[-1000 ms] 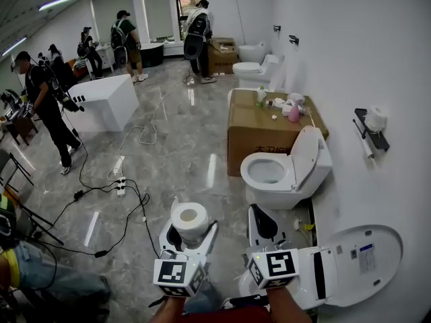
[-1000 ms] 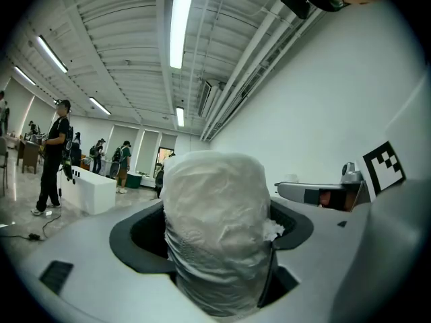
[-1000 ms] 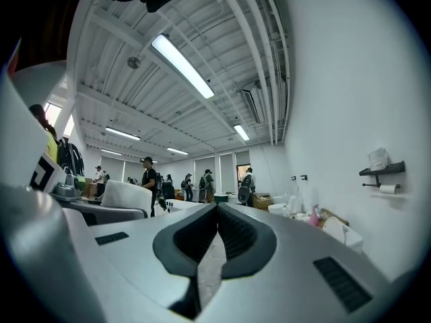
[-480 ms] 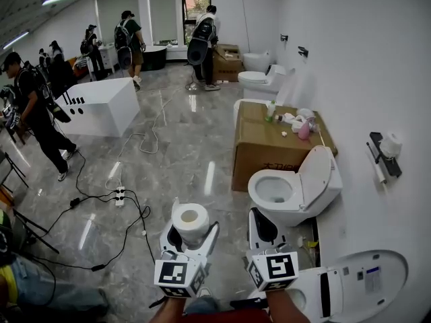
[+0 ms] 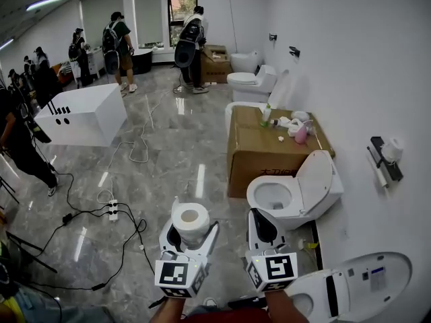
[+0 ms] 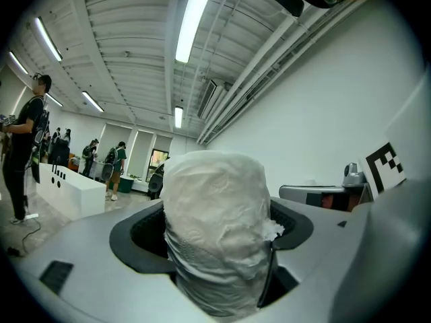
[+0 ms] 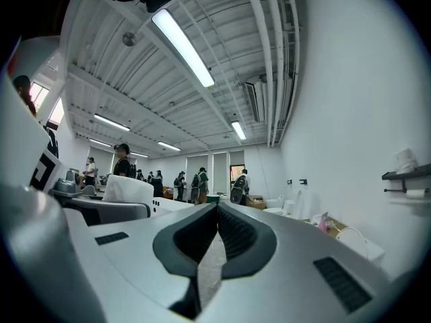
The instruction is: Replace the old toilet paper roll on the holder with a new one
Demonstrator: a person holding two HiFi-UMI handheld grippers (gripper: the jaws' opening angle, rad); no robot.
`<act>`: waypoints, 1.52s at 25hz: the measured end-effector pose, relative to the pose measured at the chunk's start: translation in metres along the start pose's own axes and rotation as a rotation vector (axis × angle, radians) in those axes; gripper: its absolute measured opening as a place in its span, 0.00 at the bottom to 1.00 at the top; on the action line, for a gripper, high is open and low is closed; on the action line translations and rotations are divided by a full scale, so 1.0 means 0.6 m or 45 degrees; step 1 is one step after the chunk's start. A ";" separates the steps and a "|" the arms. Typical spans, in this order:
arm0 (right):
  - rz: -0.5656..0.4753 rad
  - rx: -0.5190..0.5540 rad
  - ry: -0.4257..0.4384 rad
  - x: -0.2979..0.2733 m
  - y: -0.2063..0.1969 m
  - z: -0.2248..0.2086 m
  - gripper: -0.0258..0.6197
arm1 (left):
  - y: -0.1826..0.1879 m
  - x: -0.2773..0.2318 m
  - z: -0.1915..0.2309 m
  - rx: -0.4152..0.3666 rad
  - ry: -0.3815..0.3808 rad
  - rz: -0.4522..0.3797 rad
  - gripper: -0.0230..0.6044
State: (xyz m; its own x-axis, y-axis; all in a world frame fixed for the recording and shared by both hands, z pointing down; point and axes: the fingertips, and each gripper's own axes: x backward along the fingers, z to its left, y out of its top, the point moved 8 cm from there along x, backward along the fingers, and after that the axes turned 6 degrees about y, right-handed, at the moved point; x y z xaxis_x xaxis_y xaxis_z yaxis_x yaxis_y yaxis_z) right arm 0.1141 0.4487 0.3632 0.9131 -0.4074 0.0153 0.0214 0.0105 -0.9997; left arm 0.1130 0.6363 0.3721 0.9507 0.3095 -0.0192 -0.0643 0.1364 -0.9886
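Your left gripper is clamped on the new toilet paper roll; your right gripper is closed and empty.
The roll stands upright between smooth grey jaws, soft crinkled white paper around a hollow core, and black pads press its sides. The old roll sits on the dark wall holder, well off to the right.

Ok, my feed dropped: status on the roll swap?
Left tongs shut on toilet paper roll. Right tongs shut, empty. Wall holder ahead right, old roll on it. Toilet stands against that wall.
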 end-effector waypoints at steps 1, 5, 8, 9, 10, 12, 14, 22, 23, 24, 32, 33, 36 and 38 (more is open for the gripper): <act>0.003 0.001 -0.015 -0.006 -0.002 -0.004 0.07 | -0.005 -0.012 0.003 0.000 -0.022 -0.005 0.71; 0.021 -0.008 -0.086 -0.018 -0.011 -0.034 0.07 | -0.021 -0.056 0.000 -0.006 -0.095 0.016 0.71; 0.028 -0.028 -0.131 -0.029 -0.024 -0.071 0.07 | -0.030 -0.094 -0.017 -0.032 -0.139 0.012 0.71; 0.030 -0.033 -0.141 -0.035 -0.028 -0.085 0.07 | -0.033 -0.108 -0.023 -0.040 -0.149 0.013 0.71; 0.030 -0.037 -0.148 -0.041 -0.031 -0.099 0.07 | -0.035 -0.123 -0.031 -0.045 -0.158 0.016 0.71; 0.027 -0.041 -0.157 -0.054 -0.033 -0.130 0.07 | -0.037 -0.157 -0.049 -0.049 -0.175 0.025 0.71; 0.021 -0.042 -0.170 -0.067 -0.029 -0.168 0.07 | -0.032 -0.194 -0.072 -0.052 -0.195 0.032 0.71; 0.008 -0.060 -0.268 -0.099 -0.012 -0.348 0.07 | -0.024 -0.362 -0.184 -0.075 -0.297 0.035 0.71; 0.003 -0.062 -0.288 -0.097 -0.010 -0.375 0.07 | -0.023 -0.382 -0.204 -0.077 -0.315 0.039 0.71; -0.001 -0.065 -0.308 -0.095 -0.009 -0.401 0.07 | -0.022 -0.401 -0.226 -0.081 -0.333 0.042 0.71; -0.016 -0.073 -0.483 -0.052 -0.009 -0.591 0.07 | -0.020 -0.535 -0.398 -0.100 -0.473 0.058 0.71; -0.017 -0.073 -0.507 -0.043 -0.010 -0.611 0.07 | -0.027 -0.549 -0.418 -0.104 -0.507 0.052 0.71; -0.017 -0.075 -0.587 -0.015 -0.016 -0.661 0.07 | -0.050 -0.581 -0.472 -0.110 -0.603 0.050 0.71; -0.015 -0.080 -0.644 0.004 -0.021 -0.690 0.07 | -0.058 -0.599 -0.507 -0.113 -0.655 0.062 0.72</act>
State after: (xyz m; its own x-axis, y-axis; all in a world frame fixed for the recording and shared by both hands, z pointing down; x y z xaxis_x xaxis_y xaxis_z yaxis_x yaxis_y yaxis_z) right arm -0.0525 0.0693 0.3684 0.9961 0.0858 0.0178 0.0224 -0.0528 -0.9984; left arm -0.1341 0.2342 0.3676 0.6738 0.7389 -0.0111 -0.0573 0.0373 -0.9977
